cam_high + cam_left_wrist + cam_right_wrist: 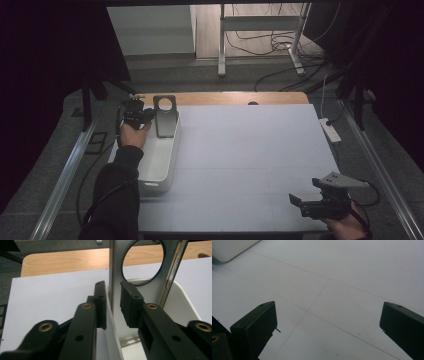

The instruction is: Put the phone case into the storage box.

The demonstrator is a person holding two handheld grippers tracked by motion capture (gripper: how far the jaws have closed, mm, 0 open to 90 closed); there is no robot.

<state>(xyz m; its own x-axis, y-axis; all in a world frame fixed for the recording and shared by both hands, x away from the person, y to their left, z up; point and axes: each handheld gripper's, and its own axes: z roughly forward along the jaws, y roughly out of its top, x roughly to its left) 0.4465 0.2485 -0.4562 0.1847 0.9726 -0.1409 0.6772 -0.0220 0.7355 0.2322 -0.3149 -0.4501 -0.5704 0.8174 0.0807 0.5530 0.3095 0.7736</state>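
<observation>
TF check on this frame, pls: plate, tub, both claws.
1. The metal plate stands upright at the far end of the white tub. True.
2. The plate has a square hole. False: the hole is round.
3. The right claw is shut on a second plate. False: it is open over the bare table.
4. The left claw has the tub's wall and the plate's edge between its jaws. True.
5. The tub sits at the table's right side. False: it is at the left.
</observation>
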